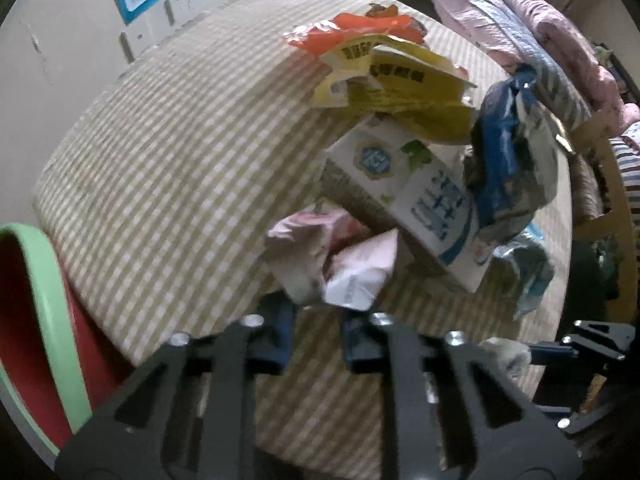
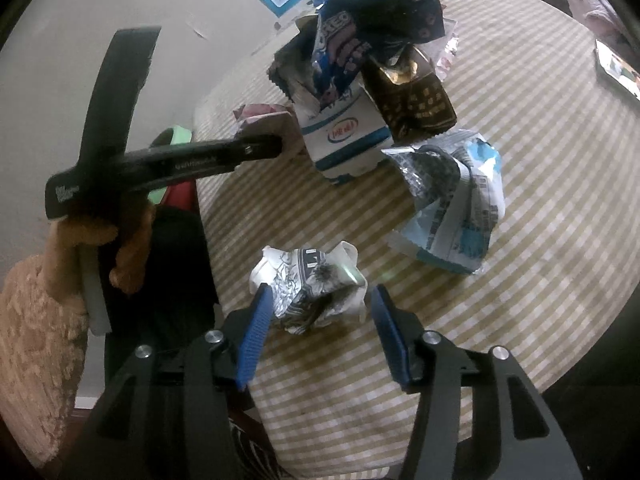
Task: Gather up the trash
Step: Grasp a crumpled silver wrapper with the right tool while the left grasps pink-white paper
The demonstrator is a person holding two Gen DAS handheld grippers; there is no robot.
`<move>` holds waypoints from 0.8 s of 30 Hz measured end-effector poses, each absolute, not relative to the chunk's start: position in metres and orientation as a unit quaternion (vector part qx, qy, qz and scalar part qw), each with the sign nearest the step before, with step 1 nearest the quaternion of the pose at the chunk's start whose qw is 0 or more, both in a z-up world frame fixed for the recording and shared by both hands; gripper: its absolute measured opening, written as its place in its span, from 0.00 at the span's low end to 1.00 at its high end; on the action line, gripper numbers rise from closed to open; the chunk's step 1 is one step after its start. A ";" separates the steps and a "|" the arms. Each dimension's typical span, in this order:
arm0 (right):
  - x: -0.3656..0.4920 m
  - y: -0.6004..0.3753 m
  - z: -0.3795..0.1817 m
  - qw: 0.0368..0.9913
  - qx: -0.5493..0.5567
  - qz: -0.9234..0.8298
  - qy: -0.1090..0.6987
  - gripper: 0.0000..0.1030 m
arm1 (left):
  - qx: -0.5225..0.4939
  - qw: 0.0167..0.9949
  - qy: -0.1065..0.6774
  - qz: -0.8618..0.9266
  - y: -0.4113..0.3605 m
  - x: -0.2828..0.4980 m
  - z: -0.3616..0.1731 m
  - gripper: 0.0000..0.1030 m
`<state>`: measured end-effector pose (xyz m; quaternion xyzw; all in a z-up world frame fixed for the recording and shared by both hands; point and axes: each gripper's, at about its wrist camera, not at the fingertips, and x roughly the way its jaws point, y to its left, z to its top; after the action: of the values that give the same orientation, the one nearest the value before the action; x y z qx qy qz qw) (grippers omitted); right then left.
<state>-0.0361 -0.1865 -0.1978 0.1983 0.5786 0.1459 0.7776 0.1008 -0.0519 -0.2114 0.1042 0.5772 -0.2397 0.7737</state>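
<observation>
A heap of trash lies on the round table with a beige checked cloth. My left gripper points down at the heap's near edge, shut on a crumpled pink and white wrapper. The right wrist view shows that gripper from the side, the pink wrapper at its tips. My right gripper is open around a crumpled white and black wrapper. Its left pad touches the wrapper and its right pad stands just clear.
The heap holds a white and blue milk carton, a dark blue wrapper, a brown one, a light blue one, and yellow and orange packets. A red bin with a green rim stands left of the table.
</observation>
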 end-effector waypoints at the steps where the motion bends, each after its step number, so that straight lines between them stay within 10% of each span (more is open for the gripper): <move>1: -0.035 -0.190 -0.195 0.778 0.200 0.146 0.578 0.49 | 0.092 0.776 0.577 -0.238 -0.048 0.099 -0.210 0.16; 10: -0.026 -0.202 -0.191 0.771 0.224 0.137 0.580 0.50 | 0.009 0.786 0.585 -0.199 -0.013 0.078 -0.200 0.17; 14: -0.016 -0.199 -0.195 0.763 0.229 0.136 0.589 0.50 | -0.011 0.790 0.584 -0.186 -0.001 0.069 -0.197 0.47; 18: -0.012 -0.197 -0.189 0.769 0.217 0.137 0.586 0.26 | -0.019 0.796 0.576 -0.183 0.005 0.061 -0.190 0.54; 24: -0.020 -0.194 -0.177 0.784 0.205 0.151 0.566 0.21 | -0.031 0.801 0.573 -0.168 0.004 0.065 -0.191 0.57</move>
<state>-0.0200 -0.1941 -0.1775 0.2046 0.5663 0.1509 0.7840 0.0654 0.0044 -0.1909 -0.0307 0.5734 -0.1681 0.8013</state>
